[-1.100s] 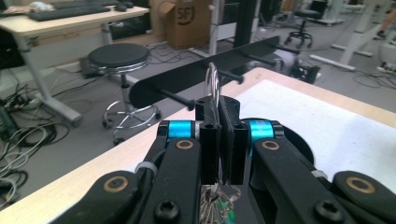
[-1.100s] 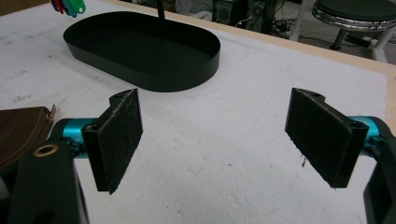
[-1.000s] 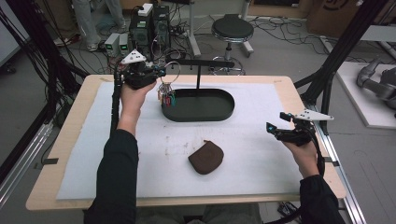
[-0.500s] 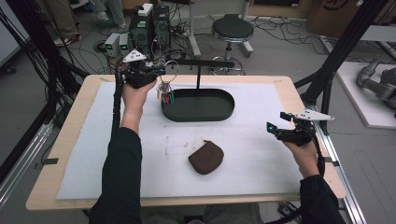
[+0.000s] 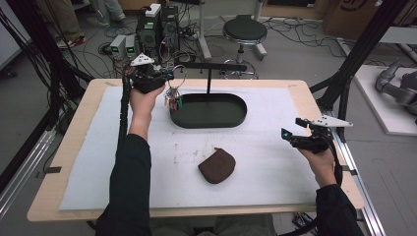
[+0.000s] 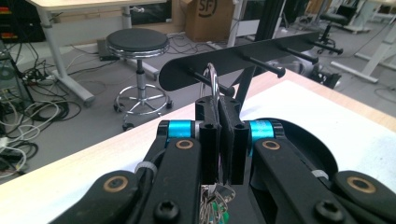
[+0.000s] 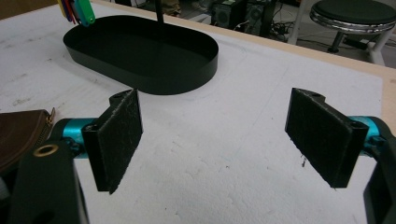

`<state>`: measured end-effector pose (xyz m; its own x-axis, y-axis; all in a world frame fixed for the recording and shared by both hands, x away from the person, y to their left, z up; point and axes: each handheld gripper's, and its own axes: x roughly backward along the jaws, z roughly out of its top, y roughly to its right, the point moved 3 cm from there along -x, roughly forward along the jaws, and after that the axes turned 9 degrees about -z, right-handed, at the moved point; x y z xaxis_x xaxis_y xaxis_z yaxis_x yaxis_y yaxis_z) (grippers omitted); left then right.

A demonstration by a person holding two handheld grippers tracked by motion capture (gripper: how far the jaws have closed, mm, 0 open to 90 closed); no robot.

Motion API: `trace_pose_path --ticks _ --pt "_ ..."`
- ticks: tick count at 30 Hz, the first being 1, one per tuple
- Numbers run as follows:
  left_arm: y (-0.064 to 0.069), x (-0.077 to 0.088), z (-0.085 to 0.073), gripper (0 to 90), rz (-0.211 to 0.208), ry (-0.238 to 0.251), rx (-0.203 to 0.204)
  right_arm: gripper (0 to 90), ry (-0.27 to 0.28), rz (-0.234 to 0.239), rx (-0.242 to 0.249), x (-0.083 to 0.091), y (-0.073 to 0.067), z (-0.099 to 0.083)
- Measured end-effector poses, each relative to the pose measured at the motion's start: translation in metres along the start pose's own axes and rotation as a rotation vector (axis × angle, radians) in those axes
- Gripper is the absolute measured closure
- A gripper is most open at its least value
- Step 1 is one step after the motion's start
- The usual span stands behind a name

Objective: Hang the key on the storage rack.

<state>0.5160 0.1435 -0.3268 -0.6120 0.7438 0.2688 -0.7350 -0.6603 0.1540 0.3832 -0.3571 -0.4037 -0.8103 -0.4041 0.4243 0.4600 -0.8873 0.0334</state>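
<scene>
A: Tabletop (image 5: 275, 162), black tray (image 5: 209, 111) with hook rail (image 6: 243, 58); where is the key ring?

B: At eleven o'clock, the key ring (image 6: 211, 79) stands clenched in the left tool (image 5: 160, 78), just beside a peg; its keys (image 5: 173, 101) hang blurred.

A: The right tool (image 7: 215, 140)?

B: Released at three o'clock, holding nothing; the brown pouch (image 7: 18, 135) is cut off.

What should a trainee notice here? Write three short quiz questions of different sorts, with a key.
1. True or false: the left gripper is shut on the key ring.
2. What stands in the black oval tray? A a cup; B a peg rack; C a lamp.
3. Fill in: the right gripper has its jaws ____.
Key: 1 true; 2 B; 3 open.
</scene>
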Motion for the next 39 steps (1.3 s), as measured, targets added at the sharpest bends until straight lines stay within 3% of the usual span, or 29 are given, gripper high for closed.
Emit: trace_pose_path --ticks 25,32,35,39 --pt "-0.0028 -0.0032 -0.0042 85.4 0.033 -0.023 0.007 19.4 0.000 0.000 0.002 -0.0001 -0.0003 0.0000" --pt "-0.0042 -0.0023 -0.0047 83.4 0.031 -0.010 0.027 19.3 -0.002 -0.001 0.004 -0.0003 -0.0008 -0.0001" --pt "-0.0046 -0.0003 -0.0038 80.5 0.035 -0.005 0.029 19.4 -0.001 -0.001 0.006 -0.0004 -0.0007 0.0000" --pt "-0.0056 0.0033 -0.0047 68.2 0.049 -0.021 0.033 19.4 -0.001 0.001 0.010 -0.0005 -0.0013 0.0001"
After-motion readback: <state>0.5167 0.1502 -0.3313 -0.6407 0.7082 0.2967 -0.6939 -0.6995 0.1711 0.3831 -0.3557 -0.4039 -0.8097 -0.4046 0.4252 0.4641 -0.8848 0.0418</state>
